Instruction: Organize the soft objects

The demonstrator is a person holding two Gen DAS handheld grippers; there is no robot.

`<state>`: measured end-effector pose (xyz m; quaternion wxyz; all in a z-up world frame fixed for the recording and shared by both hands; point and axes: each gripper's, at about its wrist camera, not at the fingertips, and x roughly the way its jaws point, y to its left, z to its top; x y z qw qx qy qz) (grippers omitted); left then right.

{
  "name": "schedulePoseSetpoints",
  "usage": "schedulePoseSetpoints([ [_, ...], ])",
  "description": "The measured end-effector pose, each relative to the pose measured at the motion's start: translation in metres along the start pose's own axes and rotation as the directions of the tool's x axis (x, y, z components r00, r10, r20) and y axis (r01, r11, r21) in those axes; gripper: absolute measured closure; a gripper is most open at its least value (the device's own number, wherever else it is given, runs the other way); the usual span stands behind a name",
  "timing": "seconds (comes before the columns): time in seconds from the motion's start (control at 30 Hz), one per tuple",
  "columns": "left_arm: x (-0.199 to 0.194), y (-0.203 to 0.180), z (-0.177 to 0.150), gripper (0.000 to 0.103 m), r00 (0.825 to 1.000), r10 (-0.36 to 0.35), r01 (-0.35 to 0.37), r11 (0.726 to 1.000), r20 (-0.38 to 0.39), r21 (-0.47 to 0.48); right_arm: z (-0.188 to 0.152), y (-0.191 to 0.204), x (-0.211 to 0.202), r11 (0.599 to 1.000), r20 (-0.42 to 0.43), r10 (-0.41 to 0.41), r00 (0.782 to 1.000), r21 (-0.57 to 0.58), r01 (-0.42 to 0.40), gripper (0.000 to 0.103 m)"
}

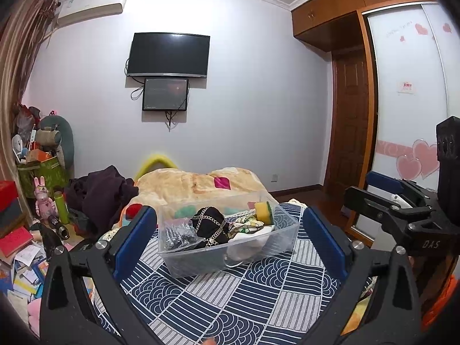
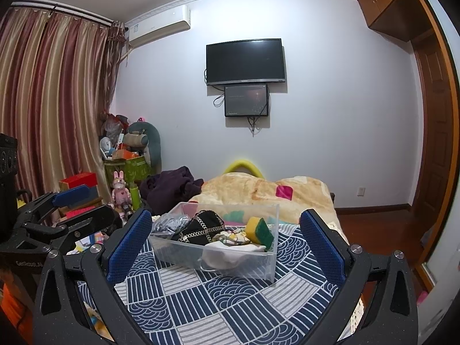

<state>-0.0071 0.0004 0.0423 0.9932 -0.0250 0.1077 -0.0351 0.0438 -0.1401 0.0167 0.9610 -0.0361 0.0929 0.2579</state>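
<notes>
Clear plastic bin (image 1: 227, 258) holds a yellow-green sponge (image 1: 264, 212) and black chained pouch (image 1: 210, 225); both hand-held grippers (image 1: 230, 238) (image 2: 227, 244) spread wide

Left tongs (image 1: 230, 238) and right tongs (image 2: 227, 238) gape, empty

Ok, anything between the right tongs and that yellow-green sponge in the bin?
Only the clear bin's near wall. The sponge sits inside at the right end, on top of the cloths. The right tongs are open with bare bedspread ahead; coming over the rim looks clear.
</notes>
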Motion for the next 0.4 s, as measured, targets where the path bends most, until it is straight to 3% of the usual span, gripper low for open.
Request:
schedulePoseSetpoints([
  [0.4, 0.0038, 0.0042, -0.0022, 0.000, 1.000, -0.011, 0.011, 1.000, -0.017, -0.024, -0.0034, 0.0026, 0.0012, 1.000, -0.009, 0.001, 1.000, 0.001, -0.001, 0.000],
])
